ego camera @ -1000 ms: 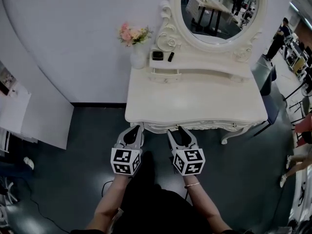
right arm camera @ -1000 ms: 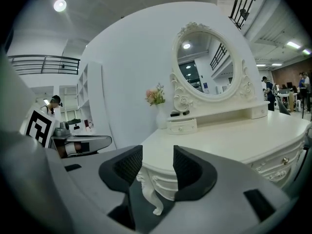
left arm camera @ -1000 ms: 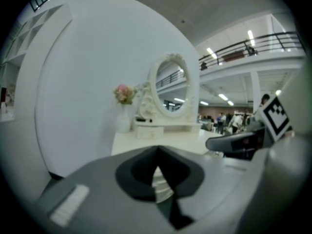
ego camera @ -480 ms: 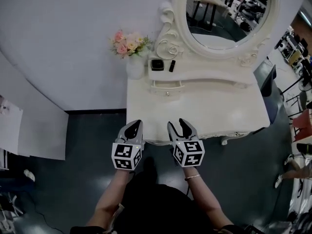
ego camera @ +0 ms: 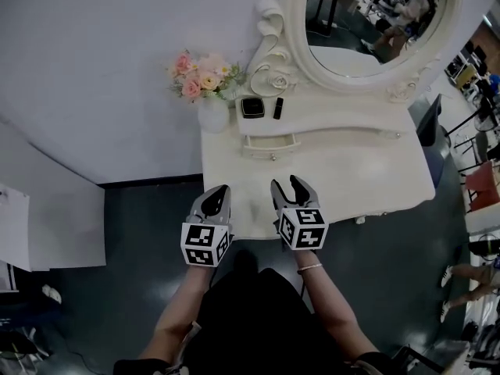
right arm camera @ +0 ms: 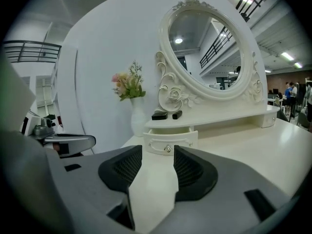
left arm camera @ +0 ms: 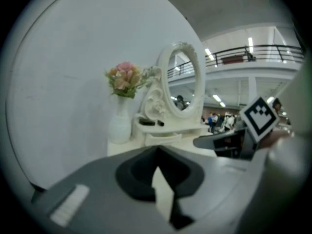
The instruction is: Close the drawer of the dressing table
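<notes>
The white dressing table (ego camera: 355,170) stands against the wall. Its small drawer (ego camera: 270,145) under the left end of the raised shelf is pulled out a little. In the right gripper view the drawer (right arm camera: 168,142) lies straight ahead, between the jaws' line of sight, its metal knob (right arm camera: 167,149) showing. My right gripper (ego camera: 287,184) hovers open over the table's front edge, well short of the drawer. Beside it, my left gripper (ego camera: 216,192) is shut and empty over the front left corner. The drawer (left arm camera: 163,139) shows far ahead in the left gripper view.
A white vase of pink flowers (ego camera: 209,104) stands at the table's back left corner. Two black items (ego camera: 251,107) lie on the shelf above the drawer. The oval mirror (ego camera: 367,22) rises behind. A chair (ego camera: 428,123) is at the table's right end.
Both grippers have moved forward from in front of the table to above its front edge, and the table now sits closer in view. Jaw states are unchanged.
</notes>
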Available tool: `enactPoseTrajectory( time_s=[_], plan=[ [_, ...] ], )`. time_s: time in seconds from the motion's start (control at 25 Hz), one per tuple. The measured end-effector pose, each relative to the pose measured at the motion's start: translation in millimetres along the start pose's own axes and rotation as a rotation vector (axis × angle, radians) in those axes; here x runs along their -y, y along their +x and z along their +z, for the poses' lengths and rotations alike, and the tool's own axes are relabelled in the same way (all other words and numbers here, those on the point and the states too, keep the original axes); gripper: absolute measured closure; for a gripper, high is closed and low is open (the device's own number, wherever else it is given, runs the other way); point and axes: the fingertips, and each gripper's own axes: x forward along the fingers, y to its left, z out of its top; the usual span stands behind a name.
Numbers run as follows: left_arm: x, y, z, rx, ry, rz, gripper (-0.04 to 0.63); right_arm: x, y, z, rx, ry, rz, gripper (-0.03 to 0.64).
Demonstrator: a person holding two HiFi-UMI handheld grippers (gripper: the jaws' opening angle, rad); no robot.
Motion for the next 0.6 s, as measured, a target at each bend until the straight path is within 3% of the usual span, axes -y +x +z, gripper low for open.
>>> enactPoseTrajectory(
  time_s=[0.6],
  plan=[
    [-18, 28, 10, -0.005, -0.009, -0.006, 0.589, 16, 57, -1, -0.069, -0.027, -0.061, 0.442]
  ],
)
